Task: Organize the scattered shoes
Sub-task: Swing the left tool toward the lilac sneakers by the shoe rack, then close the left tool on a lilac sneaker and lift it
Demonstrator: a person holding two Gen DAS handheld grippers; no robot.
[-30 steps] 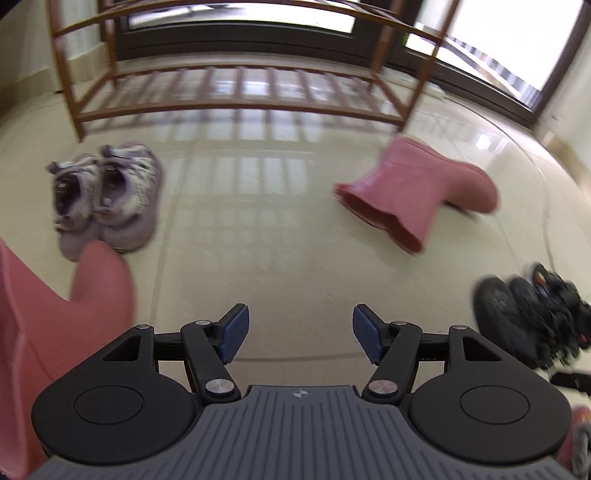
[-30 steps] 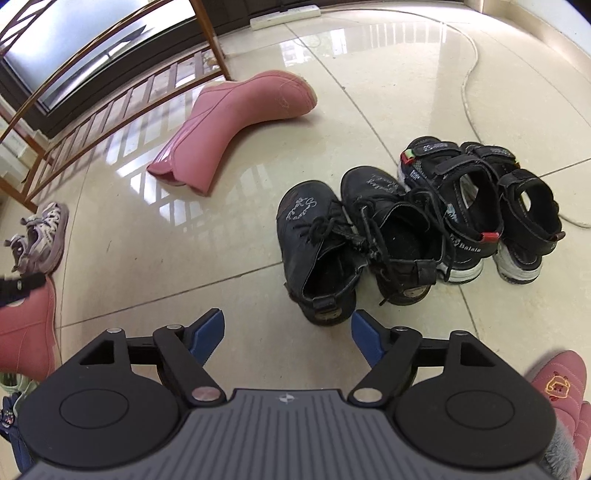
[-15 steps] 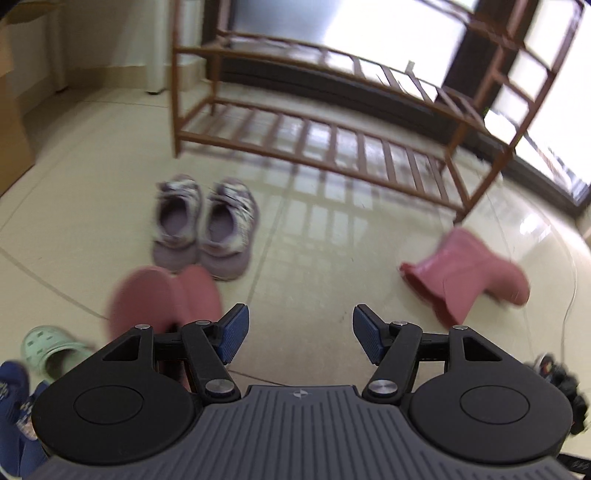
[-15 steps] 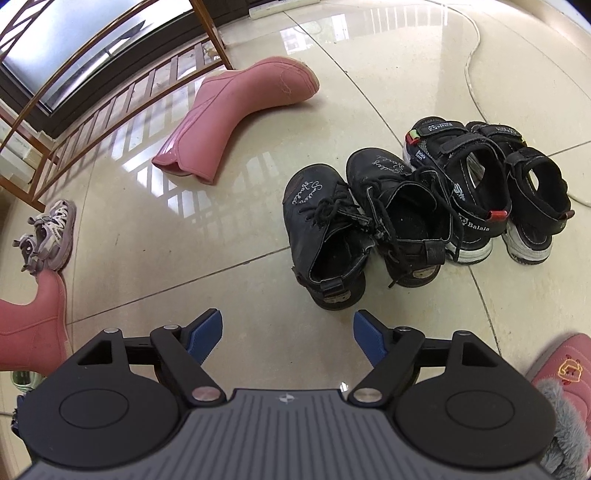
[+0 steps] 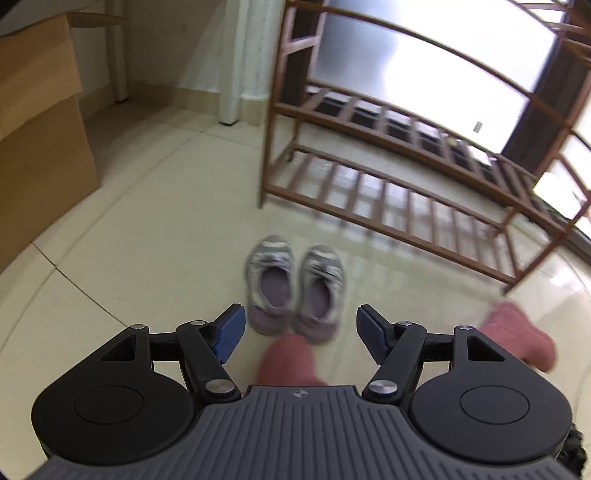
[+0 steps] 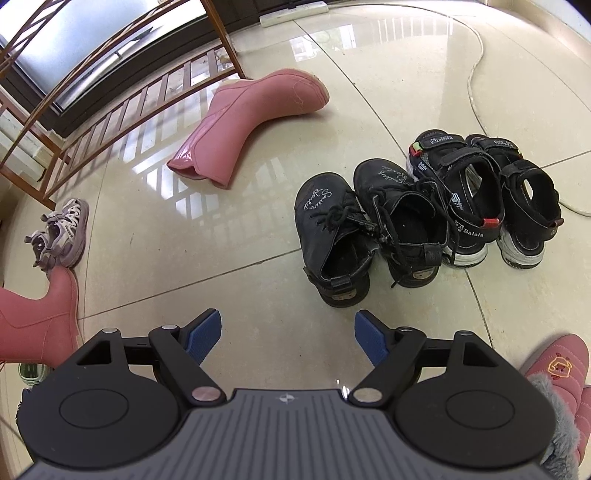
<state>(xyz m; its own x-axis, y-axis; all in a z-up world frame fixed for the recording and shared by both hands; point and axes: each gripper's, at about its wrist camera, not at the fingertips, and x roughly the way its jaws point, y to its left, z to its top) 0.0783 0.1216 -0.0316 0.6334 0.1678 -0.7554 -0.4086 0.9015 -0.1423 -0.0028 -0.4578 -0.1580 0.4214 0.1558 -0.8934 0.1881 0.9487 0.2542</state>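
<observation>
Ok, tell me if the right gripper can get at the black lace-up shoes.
Probably yes: the right gripper is open and empty, and bare floor lies between it and the black lace-up shoes.

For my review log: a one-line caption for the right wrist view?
Right tool open and empty above tiled floor; black lace-up shoes and black sandals paired ahead, pink boot lying toppled.

A glossy cream tiled floor (image 6: pixel 258 258) fills both views, crossed by thin grout lines and bright window reflections. At the far edge of the floor in the right wrist view, a white power strip (image 6: pixel 293 13) lies against the dark window base, and a pale cable (image 6: pixel 474 85) curves from it across the floor. In the left wrist view, stacked brown cardboard boxes (image 5: pixel 37 140) stand on the floor at the far left. Beyond the floor, a white post (image 5: pixel 236 62) rises beside frosted window glass (image 5: pixel 424 48).
</observation>
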